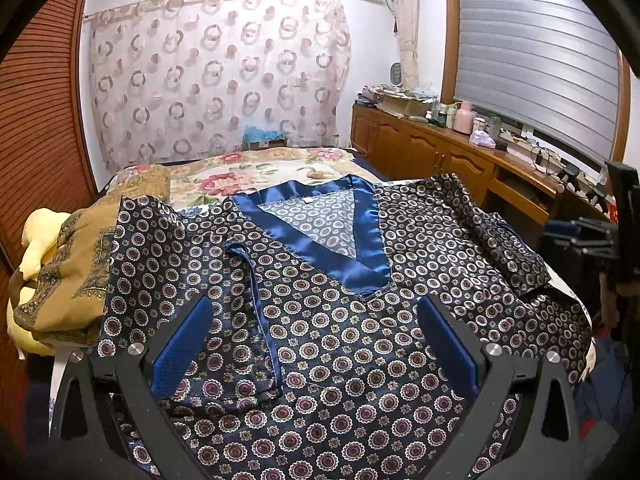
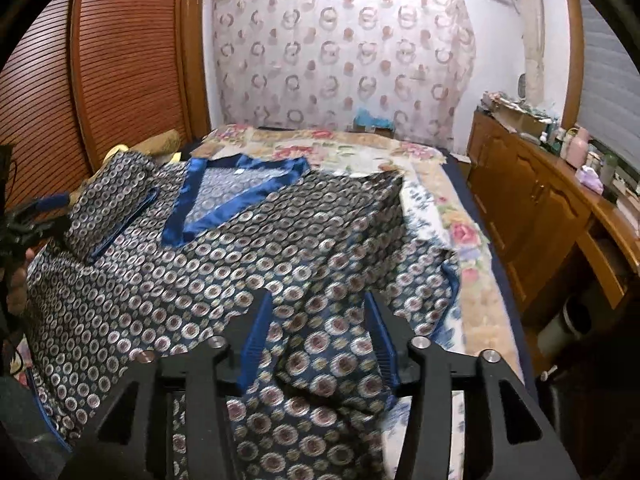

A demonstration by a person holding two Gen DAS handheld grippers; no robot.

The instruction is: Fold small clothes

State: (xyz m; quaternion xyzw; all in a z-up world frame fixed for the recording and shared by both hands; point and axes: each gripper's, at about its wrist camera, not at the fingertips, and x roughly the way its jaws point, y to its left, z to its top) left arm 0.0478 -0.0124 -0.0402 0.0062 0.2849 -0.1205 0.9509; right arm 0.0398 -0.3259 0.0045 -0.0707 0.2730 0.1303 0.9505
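The patterned shirt lies face-up on the bed, sleeves tucked toward its blue V-collar; body folds remain. Left hand-held gripper gapes empty; right hand-held gripper released, cloth loose between its jaws.

A home bedroom. The bed, spread with a floral quilt, fills the middle of the room. Behind its far end hangs a sheer curtain printed with rings. Left of the bed stand louvred wooden wardrobe doors. Right of the bed runs a low wooden cabinet cluttered with bottles, beneath a window blind.
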